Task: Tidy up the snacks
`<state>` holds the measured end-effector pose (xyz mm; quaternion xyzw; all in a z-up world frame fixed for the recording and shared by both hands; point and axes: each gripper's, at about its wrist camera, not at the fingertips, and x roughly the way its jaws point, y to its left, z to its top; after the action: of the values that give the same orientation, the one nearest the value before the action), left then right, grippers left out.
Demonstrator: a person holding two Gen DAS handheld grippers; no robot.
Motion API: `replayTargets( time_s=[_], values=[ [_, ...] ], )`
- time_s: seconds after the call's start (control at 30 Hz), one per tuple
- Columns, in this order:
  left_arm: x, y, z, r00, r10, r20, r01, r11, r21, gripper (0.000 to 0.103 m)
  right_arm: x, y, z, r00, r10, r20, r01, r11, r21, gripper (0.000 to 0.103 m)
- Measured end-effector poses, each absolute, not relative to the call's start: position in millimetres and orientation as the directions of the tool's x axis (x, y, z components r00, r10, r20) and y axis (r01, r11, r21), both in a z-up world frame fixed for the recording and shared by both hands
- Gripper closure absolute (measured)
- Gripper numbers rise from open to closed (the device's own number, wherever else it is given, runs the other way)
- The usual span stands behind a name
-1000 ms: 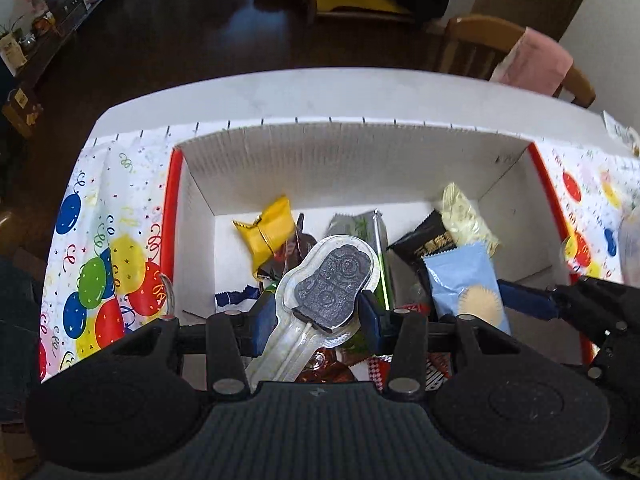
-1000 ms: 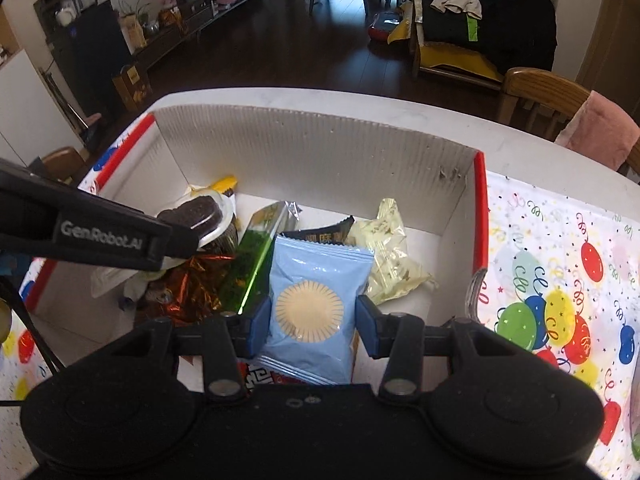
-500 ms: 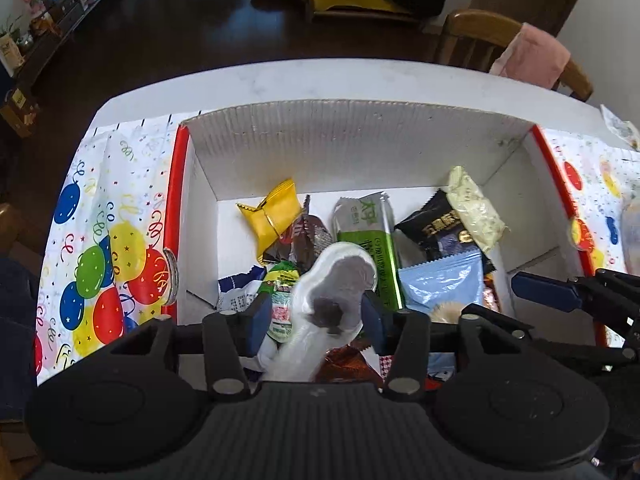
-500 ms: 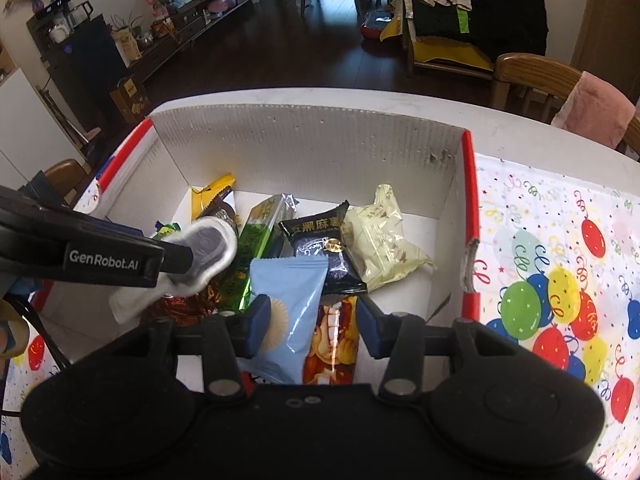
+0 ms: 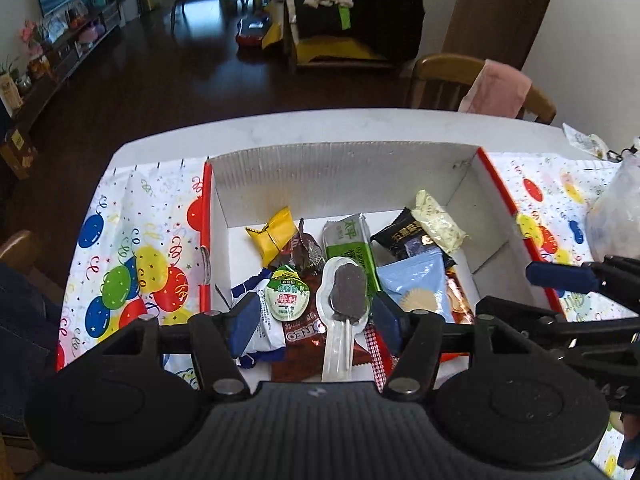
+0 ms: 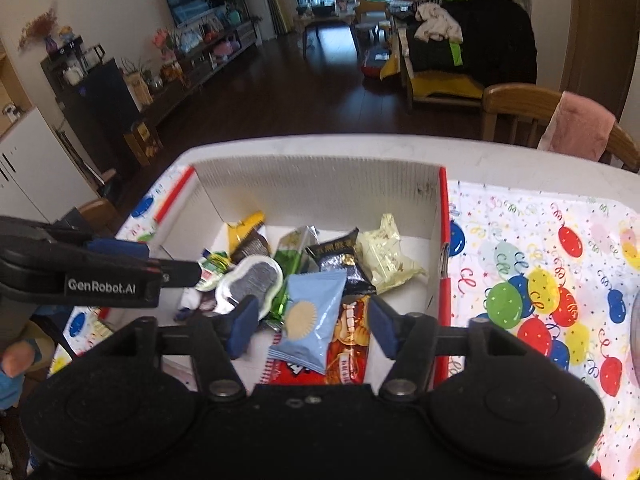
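A white cardboard box (image 5: 344,168) holds several snacks. A clear-wrapped dark cookie bar (image 5: 347,292) lies on the pile between the open fingers of my left gripper (image 5: 316,320), touching neither. It also shows in the right wrist view (image 6: 252,280). My right gripper (image 6: 310,326) is open above a light blue packet (image 6: 316,316), which lies free in the box (image 6: 320,188). The light blue packet also shows in the left wrist view (image 5: 416,284). A yellow packet (image 5: 274,232), green bar (image 5: 352,240) and black packet (image 5: 404,236) lie further back.
A balloon-print cloth (image 5: 132,240) covers the white table on both sides of the box (image 6: 540,264). A wooden chair with a pink cloth (image 5: 488,88) stands behind the table. A clear bag (image 5: 612,212) sits at the right.
My left gripper opened and let go of the cookie bar, which now lies on the pile. My right gripper opened and released the light blue packet. Both grippers pulled back and up.
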<state>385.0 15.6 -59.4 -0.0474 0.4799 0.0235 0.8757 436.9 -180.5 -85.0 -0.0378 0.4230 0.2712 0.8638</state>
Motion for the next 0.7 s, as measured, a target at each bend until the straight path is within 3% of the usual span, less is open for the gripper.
replayTargets(
  time_s=[0.2,0.27,0.47,0.7],
  values=[
    [356,15,-43,0.591,-0.011,-0.806,-0.069,0.996,-0.064,0.039,418,-189,-71,0.519,0.464,-0.718,-0.5,0.846,0.185,0.034],
    [346,15,-38,0.605,-0.014,-0.796,-0.062,0.996,-0.065,0.038,411,-192,-67,0.53,0.473,-0.704,-0.498,0.845,0.193,0.024],
    [319,15,-25,0.642,-0.028,-0.766,-0.04,0.997,-0.069,0.037,388,-196,-56,0.566,0.492,-0.662,-0.506,0.841,0.192,0.014],
    [288,14,-12,0.683,-0.058,-0.728,-0.014,0.996,-0.092,0.026,368,-199,-46,0.586,0.514,-0.626,-0.534,0.826,0.179,0.012]
  ],
)
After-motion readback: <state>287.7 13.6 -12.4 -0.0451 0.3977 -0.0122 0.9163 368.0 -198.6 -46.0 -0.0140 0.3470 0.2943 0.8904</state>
